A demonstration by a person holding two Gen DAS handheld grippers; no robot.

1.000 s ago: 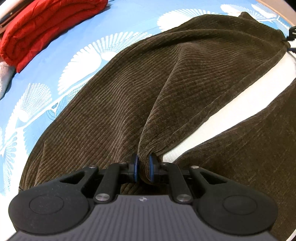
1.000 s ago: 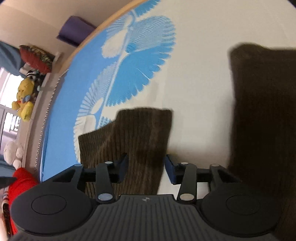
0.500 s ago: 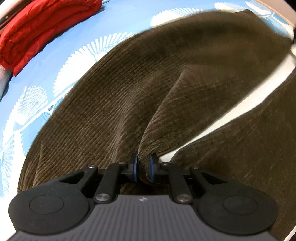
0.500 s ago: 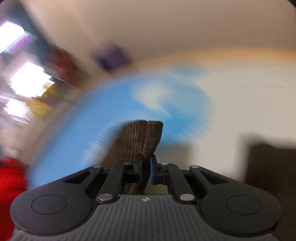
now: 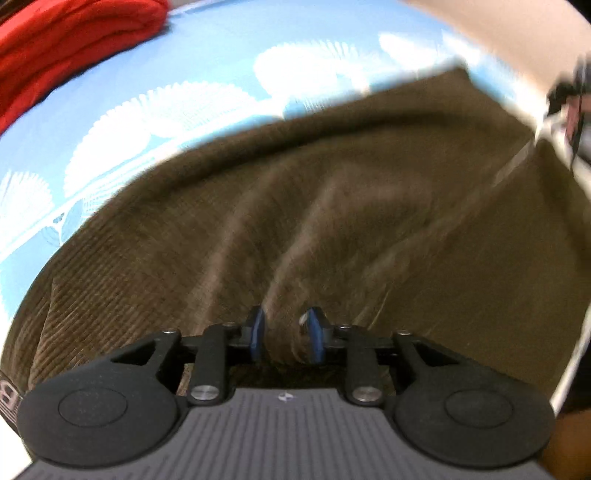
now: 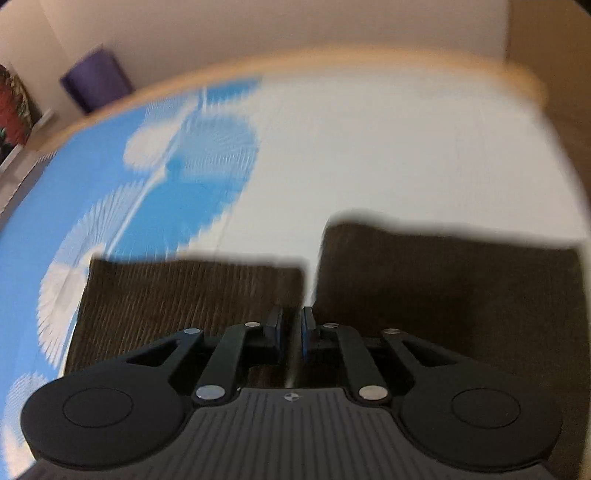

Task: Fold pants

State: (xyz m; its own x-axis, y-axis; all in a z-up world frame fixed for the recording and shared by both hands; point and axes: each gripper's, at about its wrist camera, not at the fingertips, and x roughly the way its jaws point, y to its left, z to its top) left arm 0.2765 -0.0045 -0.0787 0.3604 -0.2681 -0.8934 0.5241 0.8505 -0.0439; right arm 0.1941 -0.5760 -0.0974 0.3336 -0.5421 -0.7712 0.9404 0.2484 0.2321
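Left wrist: left gripper (image 5: 284,334) has parted, releasing pants (image 5: 332,229); right gripper (image 6: 290,332) stays narrow.

Left wrist cam is sitting low over the pants (image 5: 332,221), looking forward along the fingers; sheet (image 5: 203,74) filling the upper frame. Right wrist cam is looking over the leg ends (image 6: 443,280) toward the wall (image 6: 295,29). Both are sharing pants and sheet.

Home bedroom, bed (image 6: 369,155) with blue-and-white patterned sheet (image 5: 221,74), folded red blanket (image 5: 66,44), beige wall (image 6: 295,29)
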